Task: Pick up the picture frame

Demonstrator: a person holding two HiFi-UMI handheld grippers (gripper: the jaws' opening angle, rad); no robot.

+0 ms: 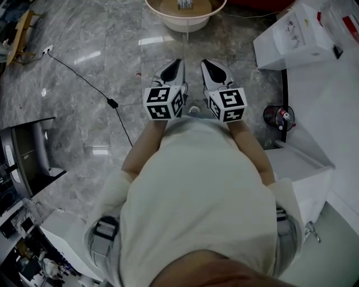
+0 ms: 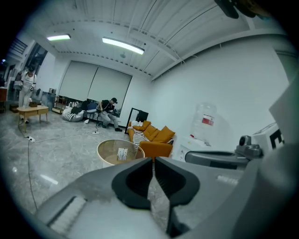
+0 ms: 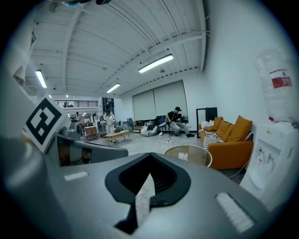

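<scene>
At twelve o'clock in the head view, straight ahead of the person and well apart from both hands, stands a round table with a cream rim and a see-through top, and on it a small pale upright thing that I take to be the picture frame. It is too small to tell its material or its long axis beyond that it stands rather than lies flat. The left gripper and the right gripper are held side by side close to the chest, pointing forward and a little down. Each has its dark-padded grey jaws pressed together with nothing between them. Seen along the left jaws the frame sits at about eleven o'clock from the tips, and along the right jaws at about one o'clock. It therefore lies on the line between the two, and neither hand looks clearly nearer. The coming move is, in my judgement, a walk or long reach forward with the jaws opened first. The polished grey marble floor is crossed by a thin black cable at ten o'clock. An orange sofa stands beyond the table.
</scene>
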